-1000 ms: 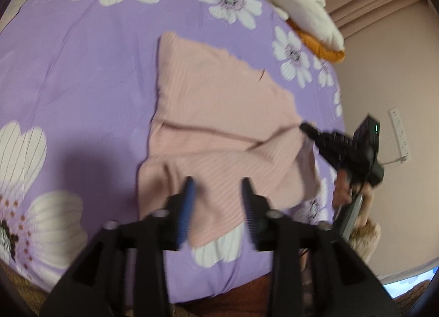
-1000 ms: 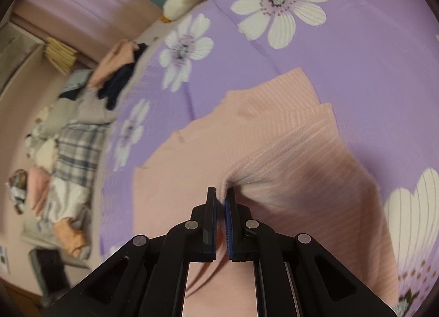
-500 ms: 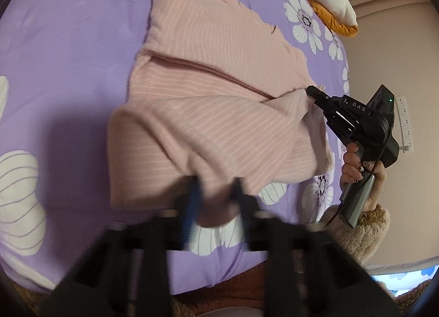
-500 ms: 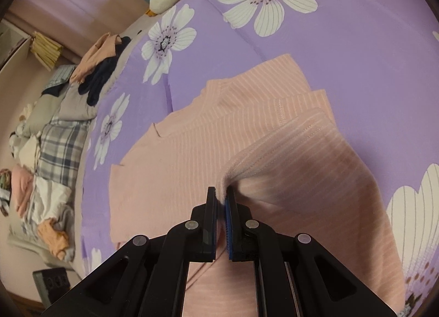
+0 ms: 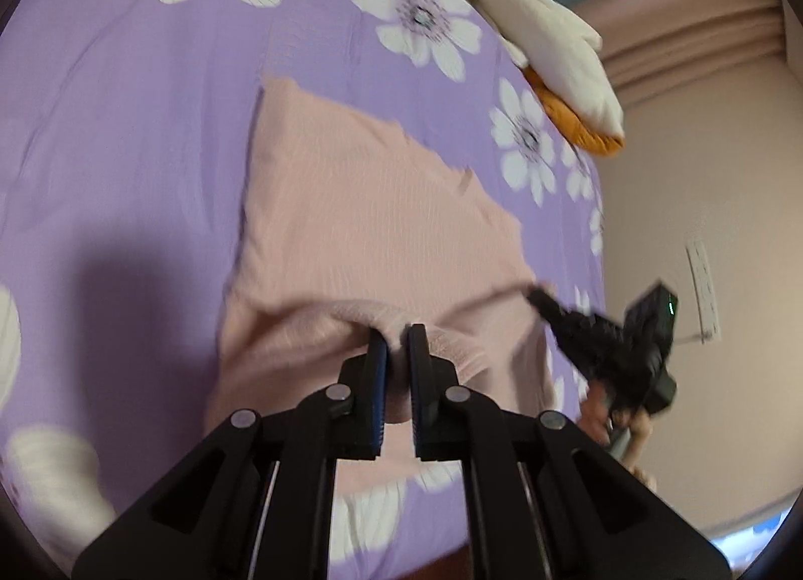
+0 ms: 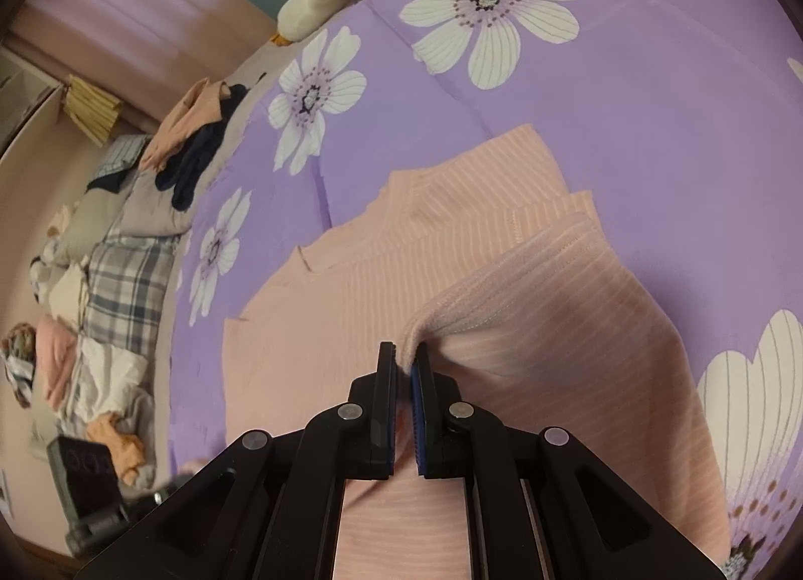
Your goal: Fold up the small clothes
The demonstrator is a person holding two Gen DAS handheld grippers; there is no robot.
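Note:
A pink striped garment (image 5: 371,229) lies partly folded on a purple flowered bedspread (image 5: 125,118). My left gripper (image 5: 396,336) is shut on the garment's near edge, which is lifted and doubled over. My right gripper (image 6: 404,354) is shut on another part of that lifted pink edge (image 6: 502,344); it also shows at the right of the left wrist view (image 5: 602,344), pinching the garment's right corner. The garment's far part lies flat in layers (image 6: 451,229).
A cream cushion on an orange one (image 5: 547,58) lies at the bed's far end. A heap of clothes, including a plaid piece (image 6: 125,279), lies beside the bed on the left. A wall with a socket strip (image 5: 702,289) stands to the right.
My left gripper has shut on the garment's near edge and lifted it. My right gripper has kept its hold and both have carried the edge toward the garment's far part.

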